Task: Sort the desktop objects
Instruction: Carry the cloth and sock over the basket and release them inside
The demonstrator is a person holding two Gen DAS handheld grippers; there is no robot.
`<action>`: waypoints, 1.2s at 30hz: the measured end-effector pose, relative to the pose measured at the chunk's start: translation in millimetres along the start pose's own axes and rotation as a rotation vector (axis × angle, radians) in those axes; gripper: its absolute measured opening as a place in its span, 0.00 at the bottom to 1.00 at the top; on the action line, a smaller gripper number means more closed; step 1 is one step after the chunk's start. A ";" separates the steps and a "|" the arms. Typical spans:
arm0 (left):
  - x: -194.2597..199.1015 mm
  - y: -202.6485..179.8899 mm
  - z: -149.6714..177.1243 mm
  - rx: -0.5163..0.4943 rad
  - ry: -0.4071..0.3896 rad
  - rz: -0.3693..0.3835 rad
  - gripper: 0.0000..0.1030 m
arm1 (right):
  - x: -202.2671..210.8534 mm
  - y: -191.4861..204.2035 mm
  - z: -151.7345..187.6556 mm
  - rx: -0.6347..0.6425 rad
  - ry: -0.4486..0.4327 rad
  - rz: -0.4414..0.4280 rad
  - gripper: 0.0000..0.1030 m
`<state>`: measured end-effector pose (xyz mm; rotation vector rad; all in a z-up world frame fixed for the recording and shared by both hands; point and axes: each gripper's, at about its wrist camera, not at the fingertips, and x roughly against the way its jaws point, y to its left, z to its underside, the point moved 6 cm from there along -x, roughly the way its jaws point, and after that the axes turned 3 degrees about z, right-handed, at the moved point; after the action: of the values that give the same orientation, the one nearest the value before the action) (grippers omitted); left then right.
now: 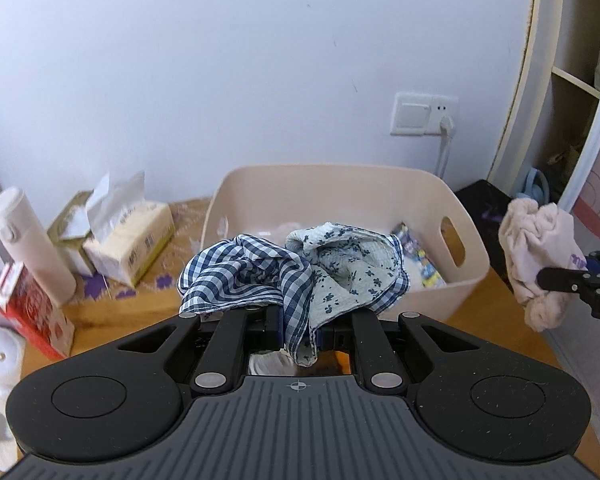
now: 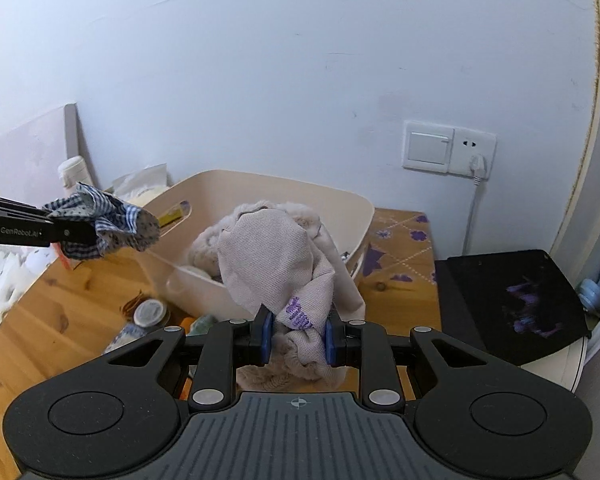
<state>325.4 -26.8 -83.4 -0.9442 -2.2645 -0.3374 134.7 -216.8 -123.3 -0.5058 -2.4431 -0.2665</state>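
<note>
**Two cloths held up over the bin**

The cream bin (image 1: 472,264) sits on the wooden table (image 2: 40,312) by the wall. A bright packet (image 1: 420,256) lies inside it. The left gripper (image 1: 298,330) is pinched tight on a blue checked cloth (image 1: 252,276), held up in front of the bin. The right gripper (image 2: 298,334) squeezes a pink cloth (image 2: 276,256), lifted too. A small jar (image 2: 150,312) stands near the bin.

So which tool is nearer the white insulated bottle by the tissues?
Left. The left tool, gripping checked cloth, is on the white insulated bottle's side; the right tool is past the bin's far end.
</note>
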 end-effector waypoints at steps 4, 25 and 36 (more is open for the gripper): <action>-5.4 6.0 -15.7 -0.017 -0.014 -0.008 0.12 | -7.5 -0.8 -5.4 -0.004 -0.004 0.010 0.23; -75.7 1.7 -52.1 -0.081 0.010 0.013 0.12 | -71.6 11.5 -53.9 0.025 -0.015 0.027 0.23; -115.6 4.3 -32.0 -0.078 0.149 0.024 0.12 | -110.6 23.4 -42.5 0.019 0.092 0.014 0.24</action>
<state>404.5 -100.6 -135.3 -0.9528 -2.1161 -0.4728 248.3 -241.0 -156.2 -0.4912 -2.3501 -0.2549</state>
